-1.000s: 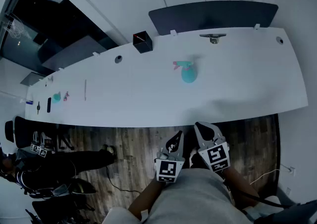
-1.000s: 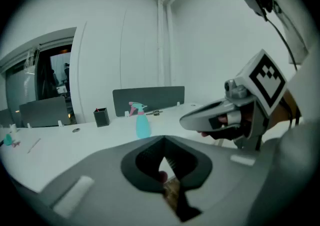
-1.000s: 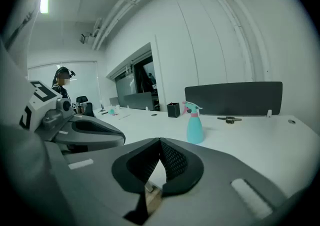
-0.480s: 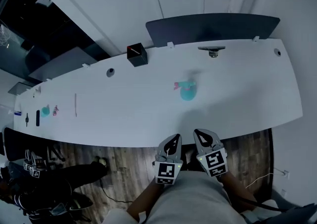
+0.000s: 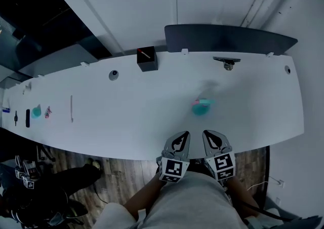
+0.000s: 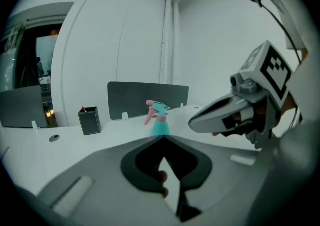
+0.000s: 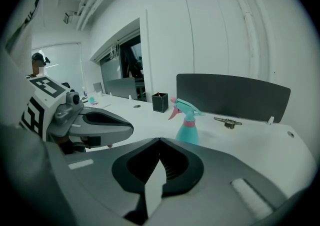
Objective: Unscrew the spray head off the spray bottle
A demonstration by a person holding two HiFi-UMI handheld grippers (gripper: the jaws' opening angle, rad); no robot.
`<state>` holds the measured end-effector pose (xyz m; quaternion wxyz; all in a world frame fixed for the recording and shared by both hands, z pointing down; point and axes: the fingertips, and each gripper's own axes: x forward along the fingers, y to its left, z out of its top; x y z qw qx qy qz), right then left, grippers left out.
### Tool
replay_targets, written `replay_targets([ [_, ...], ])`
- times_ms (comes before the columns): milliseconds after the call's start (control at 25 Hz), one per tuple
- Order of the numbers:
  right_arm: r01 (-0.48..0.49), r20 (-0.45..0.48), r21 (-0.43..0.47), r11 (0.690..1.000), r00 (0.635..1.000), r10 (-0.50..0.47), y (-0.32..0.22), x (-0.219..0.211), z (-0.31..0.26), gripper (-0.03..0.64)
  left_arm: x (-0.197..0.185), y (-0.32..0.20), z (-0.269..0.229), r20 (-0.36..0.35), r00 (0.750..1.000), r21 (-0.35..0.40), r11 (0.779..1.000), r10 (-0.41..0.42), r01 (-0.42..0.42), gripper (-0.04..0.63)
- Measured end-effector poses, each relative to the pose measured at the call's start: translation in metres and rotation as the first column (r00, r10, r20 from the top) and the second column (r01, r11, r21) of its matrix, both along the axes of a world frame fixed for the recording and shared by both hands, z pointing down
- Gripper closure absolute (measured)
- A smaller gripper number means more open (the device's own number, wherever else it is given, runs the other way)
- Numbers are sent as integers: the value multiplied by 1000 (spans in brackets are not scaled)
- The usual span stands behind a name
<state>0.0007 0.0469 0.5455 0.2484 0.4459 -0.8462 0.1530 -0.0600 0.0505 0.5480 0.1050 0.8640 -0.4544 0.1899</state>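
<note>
A teal spray bottle with a teal-and-pink spray head stands upright on the long white table, right of the middle. It also shows ahead in the left gripper view as the bottle and in the right gripper view as the bottle with its pink trigger toward the left. My left gripper and right gripper hover side by side at the table's near edge, short of the bottle. Both are shut with nothing between their jaws.
A black pen holder stands at the table's back edge beside a dark divider panel. A metal clamp sits at the back right. Small items, another teal bottle among them, lie far left. Wooden floor lies below the table's near edge.
Both grippers have moved forward from over the floor to the table's near edge, closer to the spray bottle. The view has shifted, and the bottle now sits nearer to the grippers.
</note>
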Motion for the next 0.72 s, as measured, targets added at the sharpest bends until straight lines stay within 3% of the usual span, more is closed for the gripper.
replay_targets([
  [200, -35, -34, -22, 999, 999, 34, -9, -6, 0, 615, -7, -14, 1, -30, 998, -20, 999, 50, -51, 592],
  [440, -101, -69, -39, 994, 993, 98, -15, 7, 15, 615, -5, -29, 21, -8, 993, -43, 992, 118, -118, 592],
  [720, -28, -53, -43, 999, 998, 26, -27, 23, 25, 615, 1, -49, 40, 39, 999, -69, 997, 33, -30, 592],
])
